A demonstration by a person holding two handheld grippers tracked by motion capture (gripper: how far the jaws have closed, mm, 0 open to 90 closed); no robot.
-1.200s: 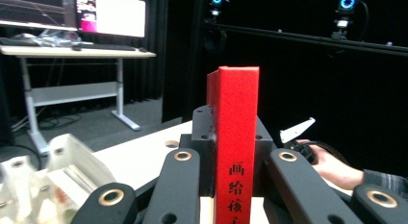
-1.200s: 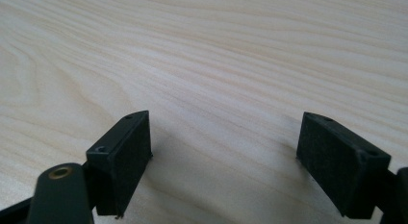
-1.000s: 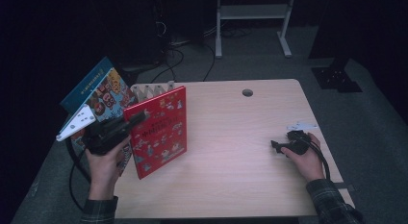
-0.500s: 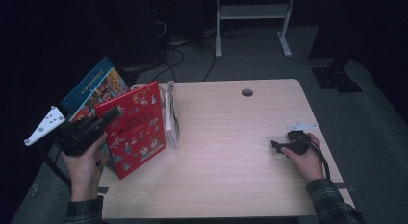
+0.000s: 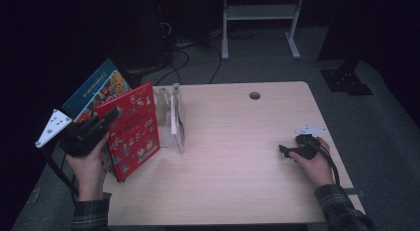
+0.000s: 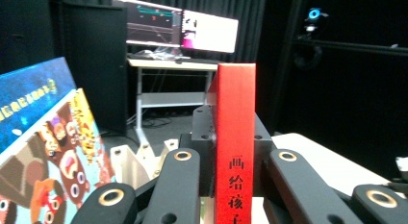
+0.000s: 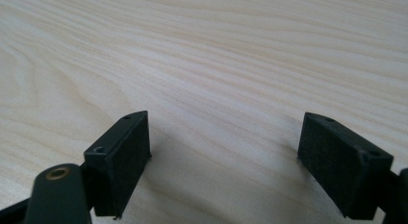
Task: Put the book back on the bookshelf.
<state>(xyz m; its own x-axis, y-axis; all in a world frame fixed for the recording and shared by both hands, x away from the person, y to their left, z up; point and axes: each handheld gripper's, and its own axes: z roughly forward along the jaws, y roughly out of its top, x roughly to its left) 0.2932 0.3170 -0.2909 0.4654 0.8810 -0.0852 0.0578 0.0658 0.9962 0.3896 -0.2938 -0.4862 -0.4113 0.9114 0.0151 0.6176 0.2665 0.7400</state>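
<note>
A red picture book stands tilted over the table's left edge, and my left gripper is shut on its spine. In the left gripper view the spine rises upright between the two black jaws. A blue picture book leans behind it on the left, its cover close beside the jaws. Just right of the red book a pale divider rack stands on the table. My right gripper rests on the wooden table at the right, jaws open over bare wood.
A round cable hole sits near the table's far edge. A white-framed desk and cables lie on the floor beyond. Monitors glow in the background of the left gripper view.
My left gripper has carried the red book leftward, away from the rack, uncovering the rack's dividers. The right hand and its gripper have stayed put.
</note>
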